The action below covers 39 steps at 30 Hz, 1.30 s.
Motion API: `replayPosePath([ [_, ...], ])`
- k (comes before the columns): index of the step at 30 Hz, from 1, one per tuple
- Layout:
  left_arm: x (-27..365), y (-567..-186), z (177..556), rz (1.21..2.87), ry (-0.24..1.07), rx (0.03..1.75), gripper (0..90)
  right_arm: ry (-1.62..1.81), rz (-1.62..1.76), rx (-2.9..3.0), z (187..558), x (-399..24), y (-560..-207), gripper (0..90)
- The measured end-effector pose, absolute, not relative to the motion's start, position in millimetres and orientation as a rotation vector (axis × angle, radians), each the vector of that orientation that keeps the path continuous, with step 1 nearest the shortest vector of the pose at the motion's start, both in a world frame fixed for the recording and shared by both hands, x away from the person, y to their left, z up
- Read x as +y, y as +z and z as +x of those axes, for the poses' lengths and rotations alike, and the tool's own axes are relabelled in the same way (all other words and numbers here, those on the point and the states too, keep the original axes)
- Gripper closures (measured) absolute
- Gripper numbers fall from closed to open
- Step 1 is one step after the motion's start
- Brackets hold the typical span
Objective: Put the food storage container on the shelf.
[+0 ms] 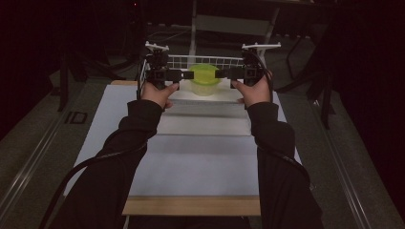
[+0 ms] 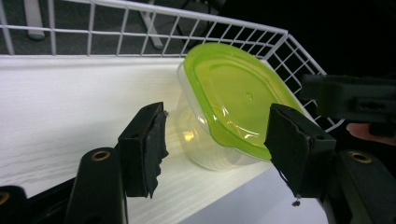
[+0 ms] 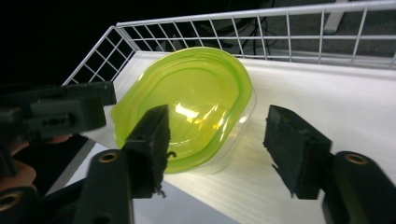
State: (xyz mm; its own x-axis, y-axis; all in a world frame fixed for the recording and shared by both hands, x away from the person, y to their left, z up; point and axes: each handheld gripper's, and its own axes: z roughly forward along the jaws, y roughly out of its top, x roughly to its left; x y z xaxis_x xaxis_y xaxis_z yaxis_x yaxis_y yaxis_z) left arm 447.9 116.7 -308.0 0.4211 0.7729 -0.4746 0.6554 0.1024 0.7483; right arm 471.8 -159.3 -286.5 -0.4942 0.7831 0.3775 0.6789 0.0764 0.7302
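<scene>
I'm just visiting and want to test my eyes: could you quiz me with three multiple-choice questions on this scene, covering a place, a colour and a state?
1. Where does the container stand?
A. on the floor
B. on the white shelf by the wire rail
C. in a hand

2. Its lid is:
A. red
B. blue
C. yellow-green

3. The left gripper and right gripper are:
A. both open
B. both shut
C. one shut

Answers: B, the white shelf lies under it beside the wire rail; C, the lid looks yellow-green; A, each pair of jaws stands apart, off the container.

grippers: 2 (image 1: pixel 184 75) (image 1: pixel 223 73); lidded container: 1 (image 1: pixel 204 76); wire rack: 1 (image 1: pixel 210 60)
</scene>
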Motion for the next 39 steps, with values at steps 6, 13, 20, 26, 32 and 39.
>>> replayPosePath([
  [6,122,-304,430,1.616,0.133,1.174,26.8,1.403,1.422,2.234,452,-155,-280,39.9],
  [13,127,-313,405,1.644,0.216,1.048,17.2,1.4,1.321,2.249,432,-149,-282,41.9],
  [20,129,-337,385,1.678,0.214,0.953,14.7,1.394,1.253,2.307,417,-141,-300,42.7],
  [26,133,-359,368,1.646,0.221,0.903,14.6,1.36,1.191,2.329,414,-137,-320,47.8],
  [32,136,-377,352,1.65,0.225,0.884,12.3,1.272,1.202,2.339,419,-133,-336,75.3],
  [39,131,-399,336,1.684,0.238,0.865,12.3,1.248,1.263,2.26,430,-133,-343,84.0],
])
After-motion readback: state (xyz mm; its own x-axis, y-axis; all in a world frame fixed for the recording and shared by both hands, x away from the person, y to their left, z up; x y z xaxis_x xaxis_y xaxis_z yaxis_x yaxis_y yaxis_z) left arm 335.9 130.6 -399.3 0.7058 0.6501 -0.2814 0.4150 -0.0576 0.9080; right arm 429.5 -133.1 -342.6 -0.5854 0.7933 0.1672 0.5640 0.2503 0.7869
